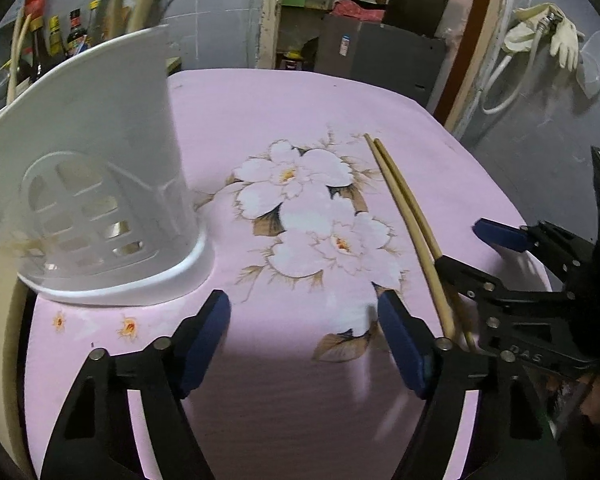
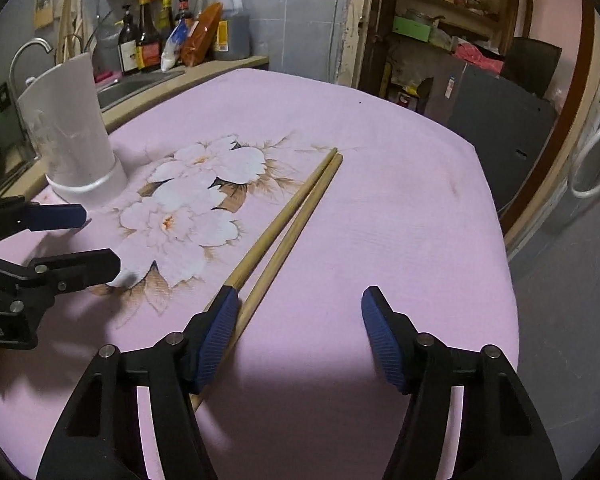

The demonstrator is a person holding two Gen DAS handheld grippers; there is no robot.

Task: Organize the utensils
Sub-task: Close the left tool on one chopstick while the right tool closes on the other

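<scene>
The bench (image 2: 380, 208) under its pink flowered cloth carries a white utensil holder (image 1: 112, 184) at the far left, with what look like chopsticks already standing in it, though the view blurs there. One pair of chopsticks (image 2: 296, 216) still lies flat mid-bench. The right tongs (image 2: 296, 340) are spread around their near ends; the left tongs (image 1: 304, 336) gape empty nearby.
</scene>
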